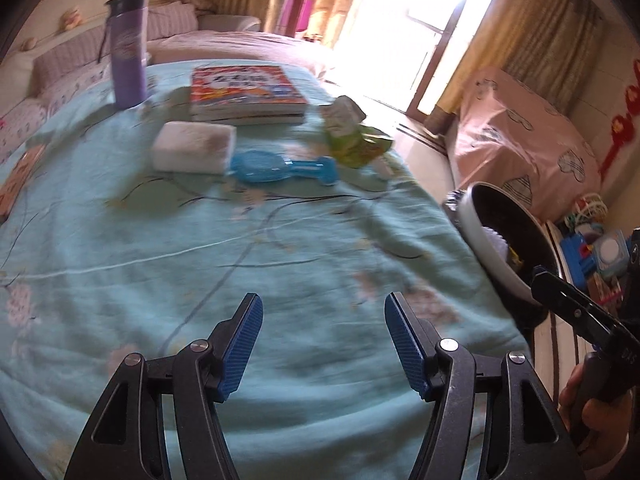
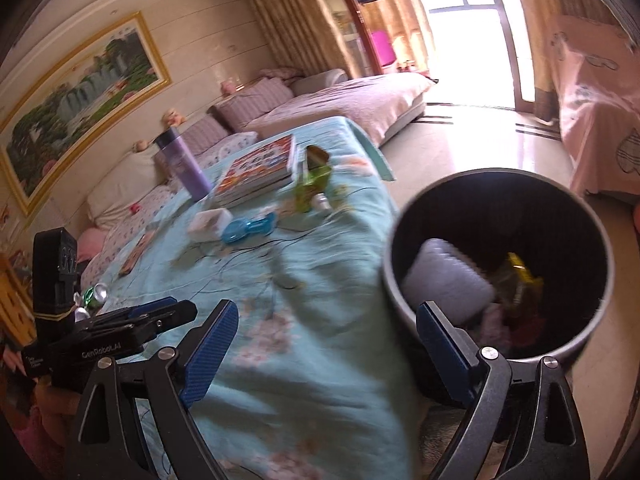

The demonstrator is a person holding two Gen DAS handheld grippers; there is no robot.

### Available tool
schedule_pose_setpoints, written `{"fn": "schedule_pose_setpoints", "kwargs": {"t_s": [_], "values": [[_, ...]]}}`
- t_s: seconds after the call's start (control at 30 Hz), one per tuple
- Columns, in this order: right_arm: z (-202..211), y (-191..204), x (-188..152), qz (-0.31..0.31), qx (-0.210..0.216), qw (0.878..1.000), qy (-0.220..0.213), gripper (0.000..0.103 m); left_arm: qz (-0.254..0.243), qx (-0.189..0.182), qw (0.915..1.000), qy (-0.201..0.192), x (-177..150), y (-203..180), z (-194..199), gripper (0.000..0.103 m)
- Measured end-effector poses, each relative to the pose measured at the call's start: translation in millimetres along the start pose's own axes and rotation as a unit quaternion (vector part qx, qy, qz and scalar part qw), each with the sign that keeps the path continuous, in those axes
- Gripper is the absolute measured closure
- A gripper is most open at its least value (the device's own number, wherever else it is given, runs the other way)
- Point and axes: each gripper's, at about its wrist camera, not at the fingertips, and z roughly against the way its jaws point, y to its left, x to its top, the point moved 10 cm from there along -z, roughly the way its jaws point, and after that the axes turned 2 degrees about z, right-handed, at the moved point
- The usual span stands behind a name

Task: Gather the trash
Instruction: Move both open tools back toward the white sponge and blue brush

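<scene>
Purple tumbler [image 1: 127,50] stands upright at the far edge of the teal floral bedspread [image 1: 224,248], with a stack of picture books [image 1: 246,94] to its right. White tissue pack [image 1: 194,146] sits in front of the books, blue plastic hand mirror [image 1: 280,168] just beside it. Gold-framed landscape painting [image 2: 80,96] on the wall, pink-covered furniture [image 1: 516,140] by the window.

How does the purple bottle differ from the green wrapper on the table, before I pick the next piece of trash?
The purple bottle stands upright at the far left, behind the book; the green wrapper lies crumpled to the book's right, near the table's edge. The bottle is tall, rigid and capped; the wrapper is low, soft and torn open. Both rest on the teal cloth, neither touched by a gripper.
</scene>
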Motion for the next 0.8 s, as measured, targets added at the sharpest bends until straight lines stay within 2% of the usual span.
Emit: {"fn": "schedule_pose_setpoints", "kwargs": {"t_s": [0.17,0.33,0.43,0.63,0.8], "values": [[-24.2,26.7,3.1,0.007,0.027,0.999,0.018,0.009,0.026,0.013,0.9996,-0.005,4.6,31.5,6.7,0.040],[-48.9,45.9,8.8,0.022,0.032,0.999,0.036,0.009,0.045,0.031,0.9984,-0.014,18.8,59.9,7.9,0.039],[-62.2,54.5,12.6,0.032,0.036,0.998,0.043,0.009,0.050,0.041,0.9977,-0.021,30.7,73.6,5.2,0.036],[-87.8,62.4,20.4,0.049,0.046,0.996,0.059,0.009,0.026,0.065,0.9974,-0.018,62.4,91.4,-24.0,0.034],[-110.1,73.6,34.0,0.100,0.055,0.991,0.070,0.009,0.019,0.071,0.9972,-0.006,86.2,109.0,-52.4,0.034]]}}
